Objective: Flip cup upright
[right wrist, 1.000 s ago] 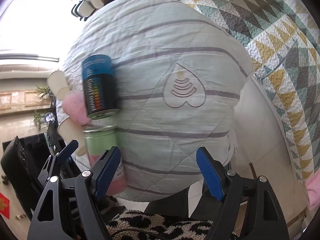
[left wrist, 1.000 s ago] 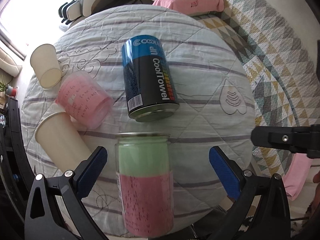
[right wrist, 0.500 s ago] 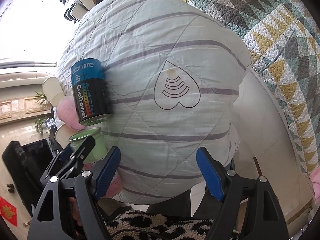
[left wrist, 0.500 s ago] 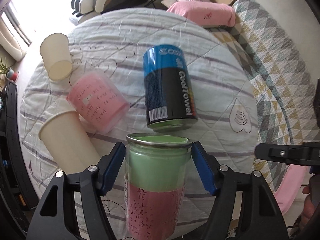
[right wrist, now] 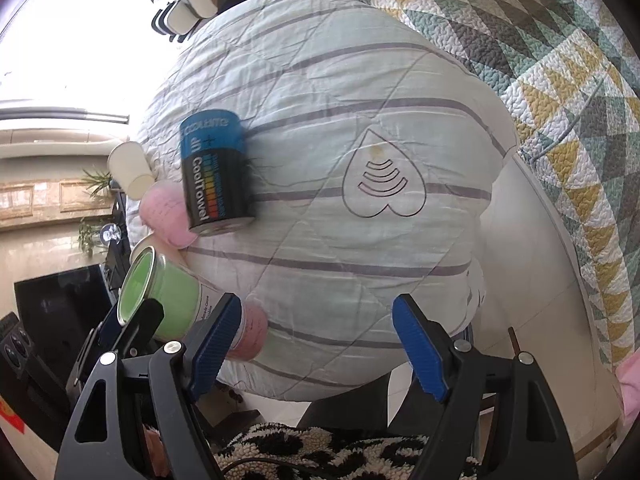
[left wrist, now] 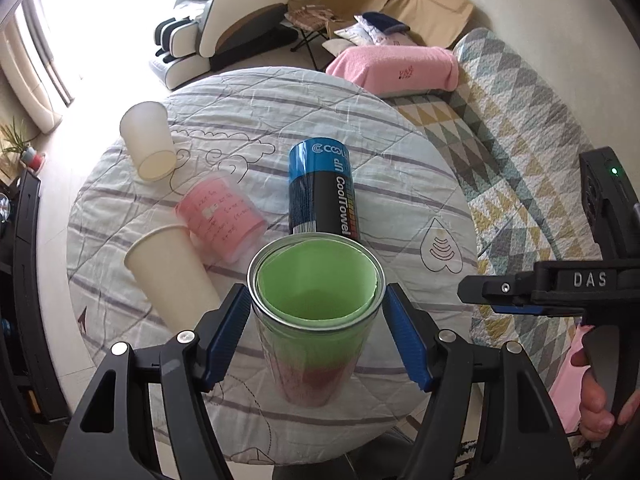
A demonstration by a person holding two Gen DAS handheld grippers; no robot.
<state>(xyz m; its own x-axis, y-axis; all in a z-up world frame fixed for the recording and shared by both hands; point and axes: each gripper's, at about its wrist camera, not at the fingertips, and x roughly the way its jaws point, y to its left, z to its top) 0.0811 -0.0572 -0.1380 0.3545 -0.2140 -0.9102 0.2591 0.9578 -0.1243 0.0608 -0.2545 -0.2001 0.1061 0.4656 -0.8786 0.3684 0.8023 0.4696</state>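
My left gripper [left wrist: 316,336] is shut on the green-and-pink cup [left wrist: 316,332] near its rim. The cup is tilted up from the round table [left wrist: 400,184], its open mouth facing the camera and its pink base low near the cloth. In the right wrist view the cup [right wrist: 168,300] leans at the table's left edge with the left gripper's fingers [right wrist: 140,320] on it. My right gripper [right wrist: 316,344] is open and empty, off the table's near edge, to the right of the cup.
A blue-and-black CoolTowel can [left wrist: 324,192] lies on its side just beyond the cup. A pink cup [left wrist: 220,216] and two cream paper cups [left wrist: 168,280] [left wrist: 150,140] lie on their sides at the left. A quilted sofa [left wrist: 520,140] is at right.
My left gripper closed on the green-and-pink cup and tipped it up from lying on its side. The right gripper stayed open and barely moved.
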